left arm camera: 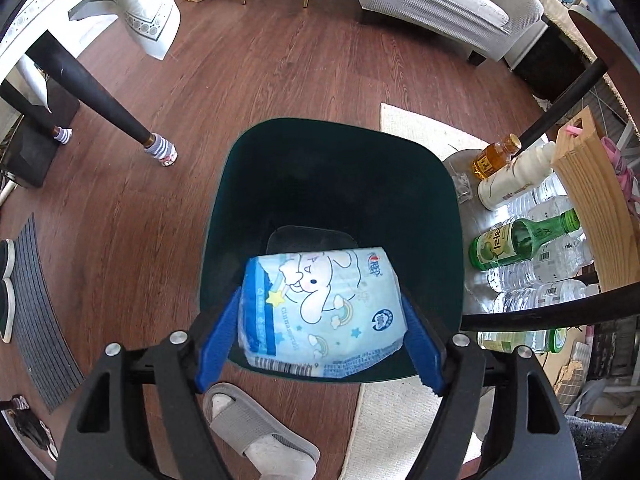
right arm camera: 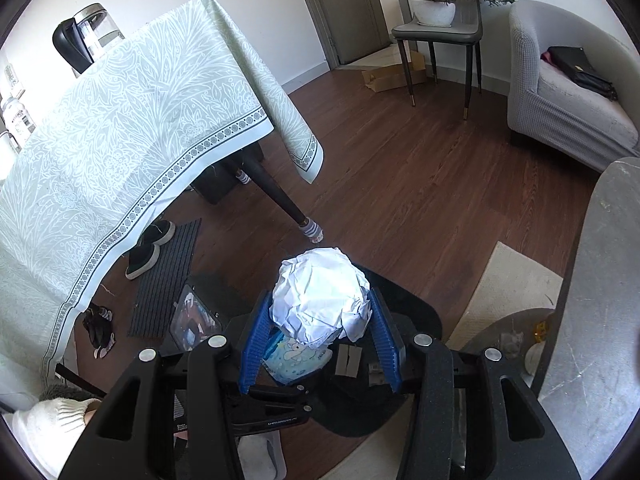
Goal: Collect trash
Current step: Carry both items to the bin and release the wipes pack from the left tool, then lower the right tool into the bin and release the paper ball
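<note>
Pale-blue plastic, printed with a cartoon rabbit, wraps the tissue pack (left arm camera: pixel 320 312) that sits between the blue pads of the left gripper (left arm camera: pixel 322 336), directly over the open mouth of the dark green bin (left arm camera: pixel 224 208); whether the pads still press on it I cannot tell. Beside it, the right gripper (right arm camera: pixel 318 320) is clamped on a crumpled white paper ball (right arm camera: pixel 320 292), just above the left gripper and that pack. Near the bin's right rim, bottles (left arm camera: pixel 516 244) lie clustered on the wooden floor (left arm camera: pixel 280 72).
</note>
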A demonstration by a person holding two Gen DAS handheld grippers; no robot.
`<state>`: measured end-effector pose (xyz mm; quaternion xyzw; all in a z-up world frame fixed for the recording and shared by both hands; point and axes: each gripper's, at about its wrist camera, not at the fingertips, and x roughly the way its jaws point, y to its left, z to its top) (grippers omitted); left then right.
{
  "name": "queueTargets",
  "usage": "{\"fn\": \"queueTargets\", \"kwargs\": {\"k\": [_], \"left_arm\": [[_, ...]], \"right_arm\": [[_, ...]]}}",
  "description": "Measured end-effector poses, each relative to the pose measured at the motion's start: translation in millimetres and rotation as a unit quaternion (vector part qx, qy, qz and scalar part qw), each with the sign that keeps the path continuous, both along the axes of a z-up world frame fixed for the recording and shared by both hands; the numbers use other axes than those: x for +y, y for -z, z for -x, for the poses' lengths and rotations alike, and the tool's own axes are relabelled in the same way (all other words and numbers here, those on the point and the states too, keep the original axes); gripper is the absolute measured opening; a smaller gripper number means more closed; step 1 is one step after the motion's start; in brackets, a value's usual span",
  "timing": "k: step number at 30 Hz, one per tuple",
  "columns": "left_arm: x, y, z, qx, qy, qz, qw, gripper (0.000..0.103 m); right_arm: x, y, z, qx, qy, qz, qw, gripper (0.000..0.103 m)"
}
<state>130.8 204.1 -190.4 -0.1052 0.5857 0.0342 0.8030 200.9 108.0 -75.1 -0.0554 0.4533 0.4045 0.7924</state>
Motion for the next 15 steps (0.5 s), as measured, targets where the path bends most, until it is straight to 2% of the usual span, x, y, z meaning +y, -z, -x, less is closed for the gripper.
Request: {"fn": "queueTargets", "kwargs": {"k": [3, 10, 15], "left_arm": [[6.4, -6.7, 2.8, -0.011, -0.006, 0.005, 0.9999, 0.084], [21.4, -41.3, 13.3, -0.06, -0.021, 0.013, 0.9979, 0.084], [31.6, -72.2, 22.9, -0.101, -0.028, 0.013, 0.9944, 0.076]], "right_arm": [[8.1, 7.7, -2.9, 0.005, 0.0, 0.009, 1.0, 0.049], [24.1, 29.9, -9.6, 0.012, 0.002, 0.035, 0.999, 0.049], [28.7, 42.8, -13.0, 0.015, 0.01, 0.052, 0.998, 0.049]]}}
